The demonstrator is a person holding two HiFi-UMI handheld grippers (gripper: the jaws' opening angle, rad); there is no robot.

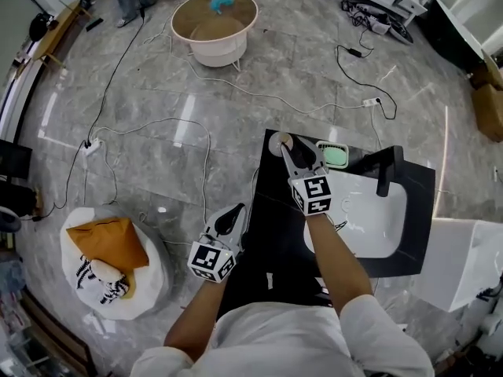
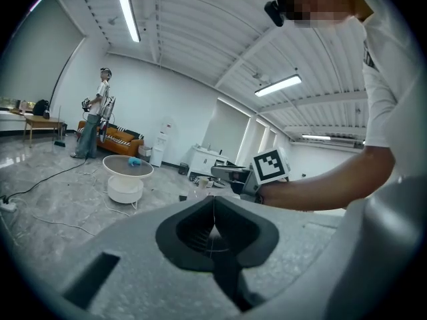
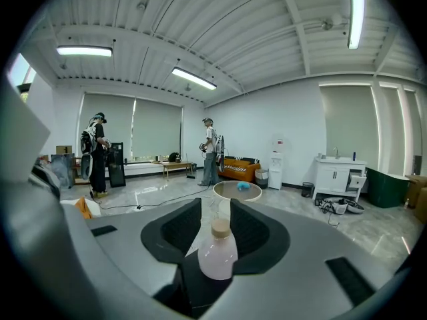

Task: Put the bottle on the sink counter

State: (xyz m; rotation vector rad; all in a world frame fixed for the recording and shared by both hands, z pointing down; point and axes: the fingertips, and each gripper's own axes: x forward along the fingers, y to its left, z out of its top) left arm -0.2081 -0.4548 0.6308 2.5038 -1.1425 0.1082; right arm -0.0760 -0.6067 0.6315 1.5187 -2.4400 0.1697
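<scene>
A small pale pink bottle (image 3: 217, 255) with a tan cap stands upright between the jaws of my right gripper (image 3: 217, 220), which is shut on it. In the head view the bottle (image 1: 280, 142) is over the far left corner of the black sink counter (image 1: 275, 242). Whether it rests on the counter I cannot tell. My right gripper (image 1: 290, 152) reaches out over that corner. My left gripper (image 1: 234, 213) hangs at the counter's left edge, lower down, with its jaws pressed together. In its own view the left gripper (image 2: 213, 224) is shut on nothing.
The counter holds a white basin (image 1: 369, 218), a black faucet (image 1: 387, 171) and a green soap dish (image 1: 333, 155). Cables cross the grey floor. A round white table (image 1: 214, 23) stands far off, and a white bag (image 1: 149, 277) with an orange cushion lies at the left. People stand in the background.
</scene>
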